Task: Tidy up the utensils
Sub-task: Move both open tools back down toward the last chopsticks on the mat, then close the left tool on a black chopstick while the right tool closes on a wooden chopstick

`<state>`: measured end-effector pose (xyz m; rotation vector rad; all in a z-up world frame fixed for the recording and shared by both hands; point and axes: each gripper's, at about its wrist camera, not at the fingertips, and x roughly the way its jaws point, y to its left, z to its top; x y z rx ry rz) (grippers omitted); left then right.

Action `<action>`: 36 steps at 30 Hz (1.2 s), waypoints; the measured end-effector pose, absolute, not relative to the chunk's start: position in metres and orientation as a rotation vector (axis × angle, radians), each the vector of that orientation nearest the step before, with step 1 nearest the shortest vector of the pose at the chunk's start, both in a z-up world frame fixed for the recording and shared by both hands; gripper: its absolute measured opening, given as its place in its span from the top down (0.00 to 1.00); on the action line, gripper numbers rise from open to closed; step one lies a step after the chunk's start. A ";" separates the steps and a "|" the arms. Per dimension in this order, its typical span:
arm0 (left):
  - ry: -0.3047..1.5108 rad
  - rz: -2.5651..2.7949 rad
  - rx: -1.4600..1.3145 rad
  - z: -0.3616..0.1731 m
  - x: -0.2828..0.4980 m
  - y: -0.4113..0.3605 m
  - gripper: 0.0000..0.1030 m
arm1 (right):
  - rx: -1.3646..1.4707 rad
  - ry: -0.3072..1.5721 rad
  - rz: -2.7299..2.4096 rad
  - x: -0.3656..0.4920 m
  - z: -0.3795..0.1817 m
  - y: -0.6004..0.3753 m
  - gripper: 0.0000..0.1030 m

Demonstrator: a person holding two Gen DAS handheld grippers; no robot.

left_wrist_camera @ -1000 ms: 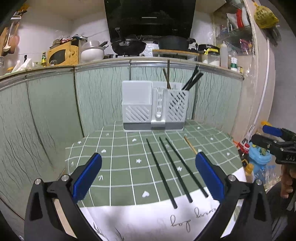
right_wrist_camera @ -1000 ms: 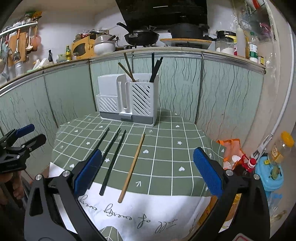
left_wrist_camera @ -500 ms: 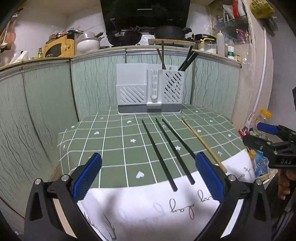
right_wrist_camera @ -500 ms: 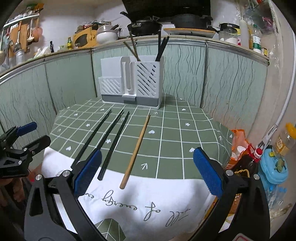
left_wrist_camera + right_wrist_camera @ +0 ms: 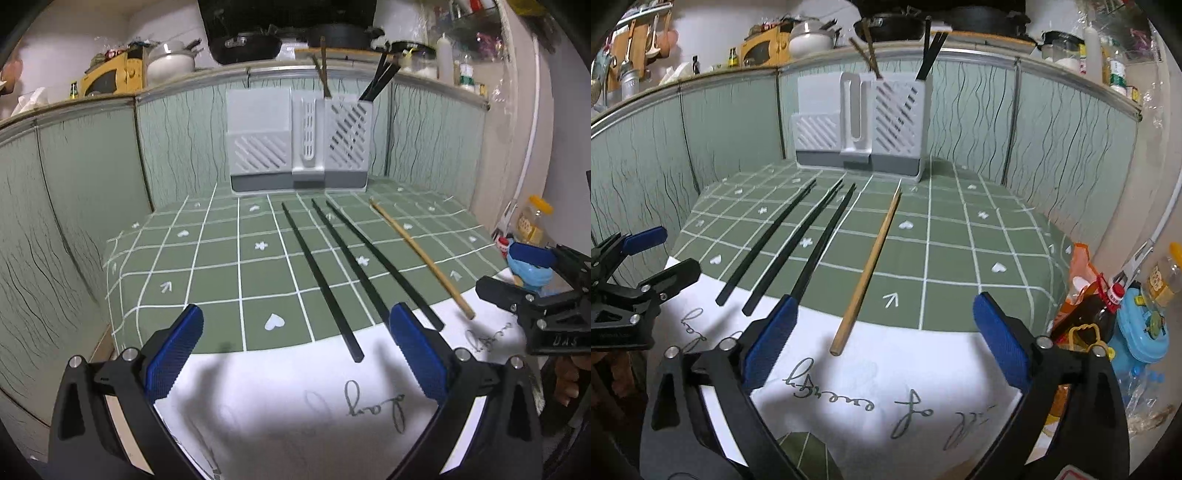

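Right wrist: I've dropped both grippers toward the table; right gripper (image 5: 882,328) jaws closing, empty, wooden chopstick (image 5: 871,264) between; left gripper (image 5: 295,350) released.

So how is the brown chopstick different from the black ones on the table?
The wooden chopstick is light brown and round; the black chopsticks look dark and squarer. It lies alone, to their right; the three black ones lie close together. All rest flat on the green checked tablecloth, tips toward the white utensil holder.

We read cursive script on the white part of the tablecloth (image 5: 871,373), just ahead of the fingers, with only "of" clear. The right gripper (image 5: 532,291) body carries the letters "DAS".
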<state>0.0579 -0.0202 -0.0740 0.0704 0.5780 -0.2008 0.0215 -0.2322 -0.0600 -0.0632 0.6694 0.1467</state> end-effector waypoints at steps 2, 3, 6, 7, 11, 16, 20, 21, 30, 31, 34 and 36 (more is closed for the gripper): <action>0.604 -0.204 0.061 -0.077 0.065 -0.022 0.05 | -0.065 0.691 0.150 0.028 -0.065 -0.230 0.20; 0.614 -0.203 0.057 -0.079 0.068 -0.022 0.05 | -0.064 0.698 0.151 0.030 -0.067 -0.230 0.23; 0.635 -0.203 0.057 -0.083 0.074 -0.025 0.06 | -0.064 0.716 0.157 0.034 -0.072 -0.227 0.30; 0.643 -0.201 0.058 -0.084 0.076 -0.026 0.10 | -0.064 0.720 0.157 0.036 -0.072 -0.226 0.33; 0.680 -0.201 0.065 -0.090 0.080 -0.032 0.19 | -0.056 0.732 0.162 0.040 -0.076 -0.225 0.42; 0.712 -0.188 0.087 -0.099 0.084 -0.040 0.41 | -0.051 0.743 0.155 0.045 -0.079 -0.223 0.52; 0.698 -0.195 0.114 -0.100 0.082 -0.050 0.58 | -0.057 0.757 0.136 0.048 -0.082 -0.222 0.59; 0.695 -0.194 0.119 -0.100 0.082 -0.052 0.63 | -0.049 0.756 0.136 0.048 -0.082 -0.223 0.62; 0.686 -0.149 0.100 -0.099 0.086 -0.051 0.94 | -0.016 0.764 0.148 0.049 -0.083 -0.224 0.93; 0.688 -0.153 0.088 -0.099 0.086 -0.049 0.94 | -0.015 0.764 0.148 0.049 -0.083 -0.224 0.94; 0.689 -0.155 0.081 -0.098 0.087 -0.048 0.94 | -0.002 0.766 0.149 0.049 -0.083 -0.226 0.94; 0.690 -0.156 0.074 -0.098 0.087 -0.047 0.94 | 0.003 0.766 0.146 0.049 -0.083 -0.228 0.94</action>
